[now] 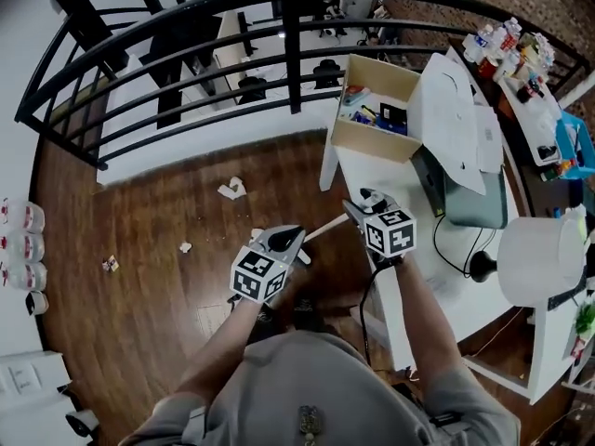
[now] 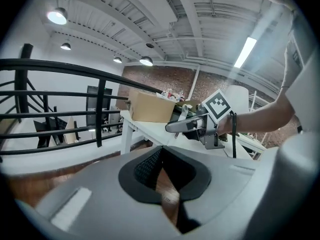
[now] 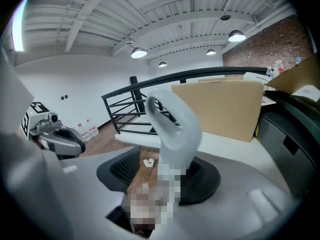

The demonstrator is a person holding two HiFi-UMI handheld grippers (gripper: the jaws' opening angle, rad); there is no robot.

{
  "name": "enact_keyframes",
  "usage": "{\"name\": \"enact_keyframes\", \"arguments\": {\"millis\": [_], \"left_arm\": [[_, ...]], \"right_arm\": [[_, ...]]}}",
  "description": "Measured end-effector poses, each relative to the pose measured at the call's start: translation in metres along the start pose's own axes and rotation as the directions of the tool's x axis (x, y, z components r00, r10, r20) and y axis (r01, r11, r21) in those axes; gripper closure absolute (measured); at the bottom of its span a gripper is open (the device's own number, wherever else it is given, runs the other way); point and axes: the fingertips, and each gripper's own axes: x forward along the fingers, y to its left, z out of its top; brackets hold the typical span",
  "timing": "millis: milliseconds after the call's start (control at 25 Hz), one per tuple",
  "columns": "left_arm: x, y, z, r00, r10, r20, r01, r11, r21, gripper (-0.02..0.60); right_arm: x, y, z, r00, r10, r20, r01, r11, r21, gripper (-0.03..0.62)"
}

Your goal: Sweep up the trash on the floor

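**A:** Where is the trash lying?

**B:** A crumpled paper [image 1: 232, 189] is lying on the wooden floor [image 1: 158, 212], left of the cardboard box [image 1: 372, 142] and off its table. Smaller scraps [image 1: 185, 246] are lying farther from the box, the same way.

**A:** And the grippers?

**B:** The right gripper [image 1: 358, 207] is clamping a white handle [image 3: 172, 119] with a looped top. It is hovering just nearer the person than the box. The left gripper [image 1: 296, 240] is hanging to its left, over the floor. Its jaws are standing a narrow gap apart with only floorboards showing between them.

**A:** What is the box holding?

**B:** It is sitting open on the corner of the white table [image 1: 349, 170], just inside the black railing [image 1: 293, 54]. Colourful small packages [image 1: 363, 110] and a dark item [image 1: 392, 114] are lying in it. I cannot tell what they are.

**A:** Any other containers?

**B:** Clear bottles [image 1: 23, 216] are standing in a row far left of the box. Their contents are too small to make out.
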Motion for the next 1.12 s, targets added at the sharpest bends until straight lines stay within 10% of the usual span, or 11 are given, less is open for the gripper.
{"name": "enact_keyframes", "arguments": {"millis": [200, 360, 640, 1120], "left_arm": [[-0.020, 0.013, -0.015, 0.998, 0.059, 0.011, -0.059, 0.997, -0.047, 0.577], [-0.039, 0.023, -0.033, 0.996, 0.093, 0.009, -0.092, 0.992, -0.086, 0.577], [-0.077, 0.034, -0.061, 0.991, 0.136, 0.008, -0.133, 0.982, -0.135, 0.577], [-0.152, 0.059, -0.092, 0.986, 0.165, 0.018, -0.158, 0.969, -0.189, 0.577]], "right_arm": [[0.012, 0.022, -0.001, 0.997, 0.058, -0.058, -0.062, 0.995, -0.077, 0.392], [0.014, 0.050, -0.004, 0.989, 0.090, -0.121, -0.106, 0.985, -0.137, 0.528], [0.014, 0.125, -0.013, 0.955, 0.195, -0.223, -0.247, 0.940, -0.234, 0.531], [0.018, 0.221, 0.017, 0.965, 0.190, -0.183, -0.235, 0.933, -0.273, 0.537]]}}
